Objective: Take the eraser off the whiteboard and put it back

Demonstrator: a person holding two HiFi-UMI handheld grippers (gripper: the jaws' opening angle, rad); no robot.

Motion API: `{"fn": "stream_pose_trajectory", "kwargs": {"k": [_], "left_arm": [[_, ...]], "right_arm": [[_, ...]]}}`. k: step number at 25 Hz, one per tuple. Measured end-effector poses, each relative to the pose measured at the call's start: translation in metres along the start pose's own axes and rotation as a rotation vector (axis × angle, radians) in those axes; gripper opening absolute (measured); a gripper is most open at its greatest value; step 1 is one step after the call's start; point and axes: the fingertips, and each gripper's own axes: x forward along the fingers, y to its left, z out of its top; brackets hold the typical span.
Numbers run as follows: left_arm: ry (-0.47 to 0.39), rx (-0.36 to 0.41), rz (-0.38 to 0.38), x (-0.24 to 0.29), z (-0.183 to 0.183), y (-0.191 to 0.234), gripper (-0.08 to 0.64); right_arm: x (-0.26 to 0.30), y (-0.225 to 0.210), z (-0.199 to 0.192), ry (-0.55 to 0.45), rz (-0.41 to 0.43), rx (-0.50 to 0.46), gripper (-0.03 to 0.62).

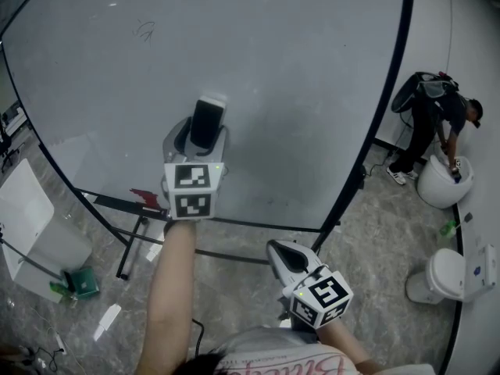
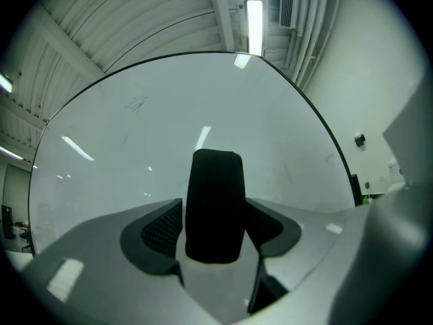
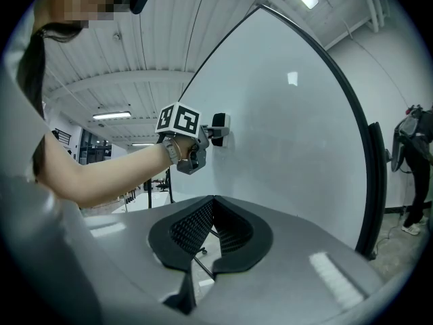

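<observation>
Okay, status as we see it:
Right gripper (image 1: 280, 250): nearest to us, low by the torso. Jaws are shut together with nothing between them.
Left gripper (image 1: 205, 135): on the outstretched arm, ahead of the right one. Jaws are clamped on the eraser's two sides.
Eraser (image 1: 208, 122): black, upright between the left jaws, sticking out past their tips. In the right gripper view we see its end at the board's face; we can't confirm contact.
Whiteboard (image 1: 312, 69): large, dark frame, mostly clean. There is a small faint scribble (image 1: 144, 30) upper left, well apart from the eraser.
Stand (image 1: 129, 244): dark legs under the board on the grey stone floor (image 1: 375, 233).
Background: a person (image 1: 437, 119) bends over a white round tub (image 1: 444, 184), past the board's right edge.
</observation>
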Motion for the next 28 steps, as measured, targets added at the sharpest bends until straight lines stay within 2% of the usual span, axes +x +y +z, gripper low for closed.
{"fn": "stream_pose_trajectory", "kwargs": {"k": [10,17,21,28], "left_arm": [[-0.026,-0.061,0.012,-0.048,-0.012,-0.006,0.233],[-0.059,-0.104,0.044,-0.096,-0.018,-0.009,0.082],[-0.079,-0.137,0.034,-0.118,-0.019,-0.015,0.005],[-0.046,-0.183,-0.022,-0.148,-0.044,-0.033,0.000]], "right_arm": [[0.003,0.007,0.003,-0.009,0.010,-0.014,0.002],[0.003,0.011,0.002,-0.009,-0.002,-0.028,0.002],[0.003,0.015,0.002,-0.010,-0.001,-0.035,0.001],[0.003,0.021,0.003,-0.011,0.003,-0.054,0.000]]}}
